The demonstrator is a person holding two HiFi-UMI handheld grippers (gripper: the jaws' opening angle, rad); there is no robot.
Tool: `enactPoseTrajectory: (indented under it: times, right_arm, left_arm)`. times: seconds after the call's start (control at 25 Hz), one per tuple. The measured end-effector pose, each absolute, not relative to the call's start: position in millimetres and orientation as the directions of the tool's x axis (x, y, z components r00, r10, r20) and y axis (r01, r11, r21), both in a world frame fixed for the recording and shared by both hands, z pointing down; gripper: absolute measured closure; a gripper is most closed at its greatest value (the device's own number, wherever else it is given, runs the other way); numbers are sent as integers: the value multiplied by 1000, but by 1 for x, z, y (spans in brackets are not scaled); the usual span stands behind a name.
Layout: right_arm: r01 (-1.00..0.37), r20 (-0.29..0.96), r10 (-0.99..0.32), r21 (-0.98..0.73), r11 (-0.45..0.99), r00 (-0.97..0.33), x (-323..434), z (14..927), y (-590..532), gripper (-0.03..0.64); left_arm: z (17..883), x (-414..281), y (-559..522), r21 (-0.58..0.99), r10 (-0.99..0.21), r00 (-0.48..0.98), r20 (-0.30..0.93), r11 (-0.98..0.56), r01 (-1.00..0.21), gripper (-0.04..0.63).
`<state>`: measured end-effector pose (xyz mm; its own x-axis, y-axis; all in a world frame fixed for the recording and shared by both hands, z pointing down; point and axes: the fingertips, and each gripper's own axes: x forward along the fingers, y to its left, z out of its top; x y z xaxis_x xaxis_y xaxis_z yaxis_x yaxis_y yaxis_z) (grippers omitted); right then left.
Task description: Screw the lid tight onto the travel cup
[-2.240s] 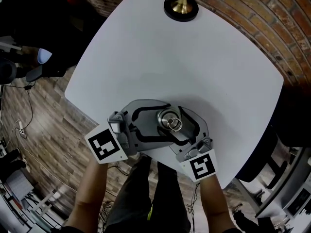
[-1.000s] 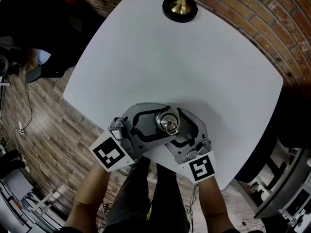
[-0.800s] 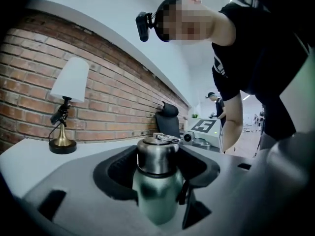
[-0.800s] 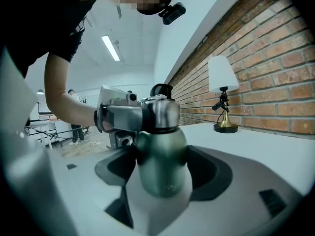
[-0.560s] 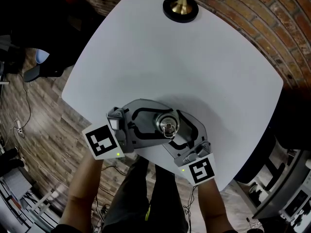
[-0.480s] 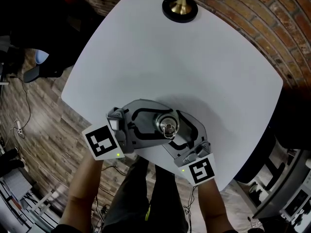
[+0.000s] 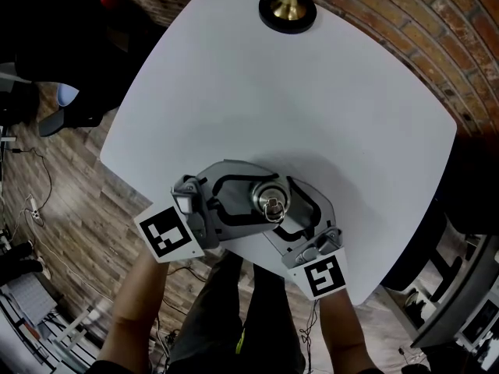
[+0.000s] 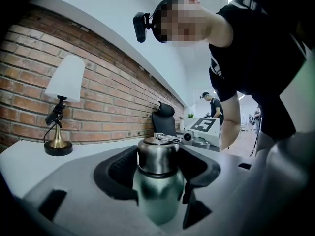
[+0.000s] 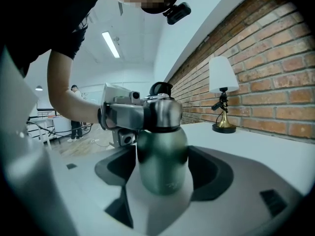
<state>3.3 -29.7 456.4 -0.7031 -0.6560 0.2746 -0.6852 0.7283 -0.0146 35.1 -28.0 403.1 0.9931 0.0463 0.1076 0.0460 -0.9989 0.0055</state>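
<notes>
The left tool (image 7: 249, 198), clenched on the lid (image 8: 157, 156), has swung slightly round since a second ago. The right tool (image 7: 282, 210) grasps the travel cup (image 9: 162, 161) between them, so tightening seems under way.

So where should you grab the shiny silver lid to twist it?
Around its smooth round side wall, coming in level from the side, as the left gripper does. The shiny silver metal lid stands upright on the dark green metal cup, and a small metal loop sits on top, so a grip from above would probably slip.
</notes>
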Motion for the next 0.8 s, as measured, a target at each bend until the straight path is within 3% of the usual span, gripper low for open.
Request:
enactPoseTrajectory:
  times: [0.2,0.4,0.8]
  right_arm:
    - [-709,285,-672,-40,704,-683,10,453,-22,302]
    - [-728,301,-687,-36,685,-661,15,451,-17,302]
    - [-780,328,-727,-50,624,-603,33,440,7,329]
  left_arm:
    - [406,33,-29,2,23,995,97,-1000,23,318]
    - [407,30,-33,14,-6,996,94,-1000,-8,265]
    - [400,13,-12,22,-50,992,118,-998,-53,258]
